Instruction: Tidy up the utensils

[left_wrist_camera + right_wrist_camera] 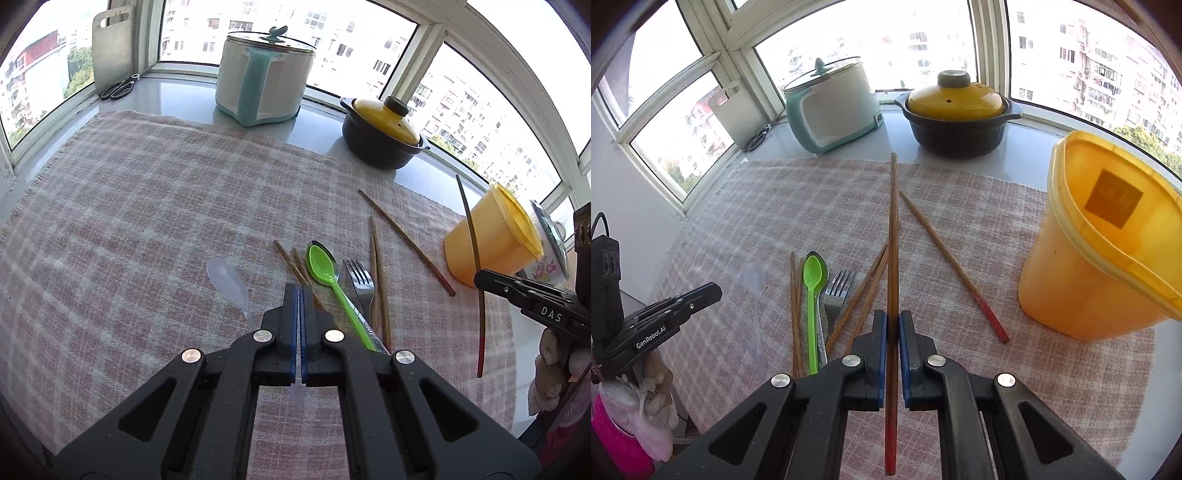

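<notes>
Jaws: right gripper on chopstick (L closed)

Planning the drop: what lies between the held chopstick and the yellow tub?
One red-tipped chopstick on the cloth, between the held chopstick and tub; right wrist view.

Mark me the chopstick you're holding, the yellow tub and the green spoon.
held chopstick (pixel 893 236), right wrist view, mid shaft ahead of the closed fingers.
yellow tub (pixel 1067 284), right wrist view, outer side wall.
green spoon (pixel 320 264), left wrist view, middle of the bowl.
</notes>
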Demonstrator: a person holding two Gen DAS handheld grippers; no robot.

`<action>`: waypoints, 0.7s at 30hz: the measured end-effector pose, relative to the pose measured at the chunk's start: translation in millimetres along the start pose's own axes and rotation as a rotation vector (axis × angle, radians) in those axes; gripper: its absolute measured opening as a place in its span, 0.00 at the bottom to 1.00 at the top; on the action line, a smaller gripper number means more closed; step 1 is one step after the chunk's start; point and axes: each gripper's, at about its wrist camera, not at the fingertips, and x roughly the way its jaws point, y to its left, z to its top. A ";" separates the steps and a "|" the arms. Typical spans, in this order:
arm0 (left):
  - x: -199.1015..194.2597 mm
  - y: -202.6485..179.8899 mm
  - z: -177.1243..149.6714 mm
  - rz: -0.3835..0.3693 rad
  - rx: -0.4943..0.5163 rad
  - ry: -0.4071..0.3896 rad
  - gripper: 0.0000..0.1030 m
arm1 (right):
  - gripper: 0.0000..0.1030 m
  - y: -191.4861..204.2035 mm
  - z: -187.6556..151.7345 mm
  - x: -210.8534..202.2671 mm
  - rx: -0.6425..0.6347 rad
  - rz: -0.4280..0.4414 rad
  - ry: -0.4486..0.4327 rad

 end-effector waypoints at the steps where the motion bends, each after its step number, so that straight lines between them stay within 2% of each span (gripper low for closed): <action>1: 2.0 -0.7 0.9 0.001 -0.001 0.004 0.00 | 0.04 0.6 -0.7 -2.9 -0.005 -0.007 -0.008; 4: 9.6 8.7 4.7 0.003 -0.038 0.039 0.00 | 0.04 1.5 -2.4 -6.9 -0.025 -0.019 -0.017; 6: 14.3 23.0 5.0 0.002 -0.100 0.069 0.00 | 0.04 -1.2 -5.2 -9.7 -0.023 -0.011 -0.016; 8: 24.1 39.2 4.7 0.025 -0.149 0.141 0.18 | 0.04 -2.7 -8.3 -11.1 -0.026 -0.008 -0.013; 9: 28.5 49.8 3.5 0.020 -0.184 0.166 0.34 | 0.04 -3.1 -9.2 -11.4 -0.027 -0.007 -0.013; 14: 43.9 76.4 -1.3 0.044 -0.264 0.213 0.34 | 0.04 -9.0 -14.1 -10.1 -0.020 0.001 -0.009; 19: 65.9 75.2 -3.6 0.090 -0.248 0.258 0.34 | 0.04 -11.6 -14.9 -9.3 -0.019 0.007 -0.008; 21: 69.9 69.2 -2.9 0.119 -0.226 0.251 0.34 | 0.04 -13.1 -15.3 -10.1 -0.020 0.005 -0.011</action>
